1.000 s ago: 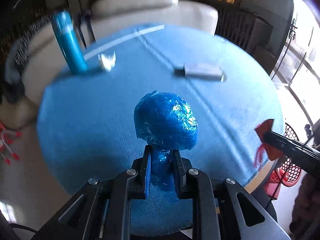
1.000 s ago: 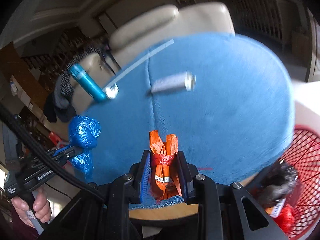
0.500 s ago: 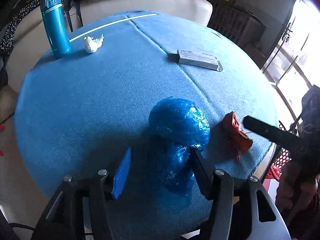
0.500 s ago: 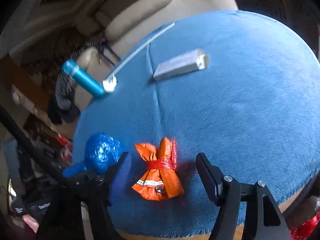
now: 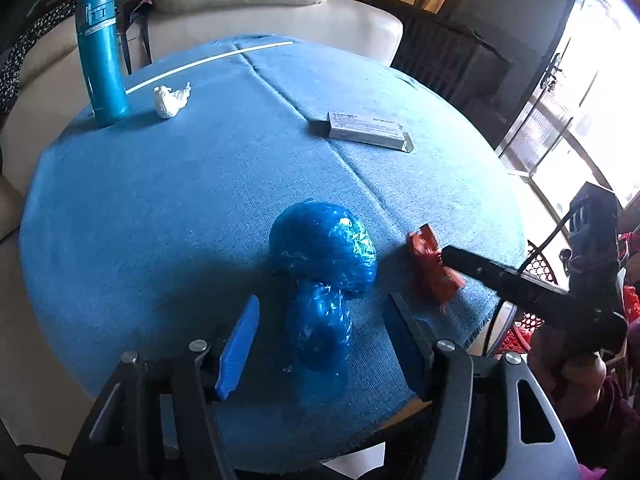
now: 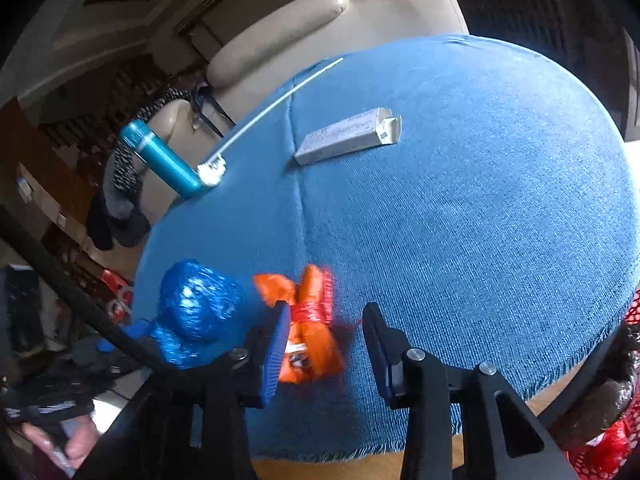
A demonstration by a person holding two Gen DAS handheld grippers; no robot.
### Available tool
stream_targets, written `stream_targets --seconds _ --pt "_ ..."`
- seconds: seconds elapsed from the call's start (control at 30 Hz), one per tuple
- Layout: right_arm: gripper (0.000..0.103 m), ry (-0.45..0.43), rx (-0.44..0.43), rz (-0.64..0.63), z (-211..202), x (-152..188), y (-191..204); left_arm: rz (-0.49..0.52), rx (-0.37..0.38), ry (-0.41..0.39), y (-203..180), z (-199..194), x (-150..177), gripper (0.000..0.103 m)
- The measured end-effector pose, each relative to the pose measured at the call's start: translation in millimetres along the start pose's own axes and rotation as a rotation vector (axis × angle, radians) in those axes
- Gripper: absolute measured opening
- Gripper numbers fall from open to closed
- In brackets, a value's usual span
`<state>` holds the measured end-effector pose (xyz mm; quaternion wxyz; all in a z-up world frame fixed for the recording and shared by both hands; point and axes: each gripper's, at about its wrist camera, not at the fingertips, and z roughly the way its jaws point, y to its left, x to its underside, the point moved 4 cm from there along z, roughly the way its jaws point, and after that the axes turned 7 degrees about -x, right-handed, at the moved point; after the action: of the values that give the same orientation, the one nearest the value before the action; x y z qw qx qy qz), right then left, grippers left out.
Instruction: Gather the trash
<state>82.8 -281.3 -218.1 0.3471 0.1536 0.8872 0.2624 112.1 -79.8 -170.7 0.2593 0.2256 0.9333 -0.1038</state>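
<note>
My left hand-held gripper (image 5: pixel 320 340) was spread wide, its fingers on either side of the knotted tail of the blue plastic bundle (image 5: pixel 326 264) without touching it. That bundle lay on the blue cloth (image 5: pixel 160 208) covering the round bench, near the front edge, its rounded end pointing away from me.

My right hand-held gripper (image 6: pixel 326 344) was spread too. The orange bundle (image 6: pixel 308 324), tied at its waist with a red band, lay on the cloth just beside the blue bundle (image 6: pixel 196 308). It sat against my left finger's blue pad (image 6: pixel 276 356), well clear of the other finger; the picture was too blurred there to say whether pad and bundle touched. In the left wrist view the same orange bundle (image 5: pixel 434 268) showed just past the tip of my right hand-held gripper's finger (image 5: pixel 500 272).

Farther across the bench lay a flat grey carton (image 5: pixel 368 130), one end flap open (image 6: pixel 348 136). A crumpled white tissue (image 5: pixel 172 100) rested near the far left rim, just beside an upright teal flask (image 5: pixel 102 60). A red mesh basket (image 6: pixel 616 440) stood low beside the bench on my right, holding something dark. A cream sofa (image 5: pixel 248 4) stood behind the bench.
</note>
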Motion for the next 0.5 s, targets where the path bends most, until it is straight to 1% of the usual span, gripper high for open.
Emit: stream_targets --seconds 0.07,0.2,0.27,0.33,0.37,0.4,0.43,0.47,0.5 --pt "0.04 -0.002 -0.017 0.006 1.9 1.5 1.5 0.005 -0.017 0.009 -0.8 5.7 -1.1 0.066" --pt "0.04 0.013 -0.017 -0.024 3.4 2.6 11.0 -0.008 -0.04 0.042 3.0 18.7 3.9 0.066" --pt "0.04 -0.003 -0.035 -0.044 -1.5 1.4 17.3 -0.013 -0.049 0.037 4.9 20.3 6.4 0.066" --pt "0.04 -0.001 -0.024 -0.064 -1.6 -1.0 21.3 -0.008 -0.065 0.028 5.2 20.6 5.6 0.065" --pt "0.04 0.001 -0.023 -0.061 -0.4 -1.6 21.6 -0.005 -0.067 0.022 4.8 20.1 4.8 0.06" --pt "0.04 0.001 -0.021 -0.055 1.5 -2.0 21.4 -0.001 -0.067 0.019 3.9 19.6 4.3 0.051" --pt "0.04 0.002 -0.014 -0.053 3.1 -1.7 21.1 0.01 -0.067 0.02 1.9 19.7 4.4 0.047" --pt "0.041 0.011 -0.004 -0.051 6.0 -1.0 20.7 0.02 -0.072 0.022 0.4 20.8 4.6 0.041" --pt "0.041 0.024 -0.001 -0.048 9.0 0.5 20.6 0.03 -0.079 0.025 -0.6 22.4 4.4 0.032"
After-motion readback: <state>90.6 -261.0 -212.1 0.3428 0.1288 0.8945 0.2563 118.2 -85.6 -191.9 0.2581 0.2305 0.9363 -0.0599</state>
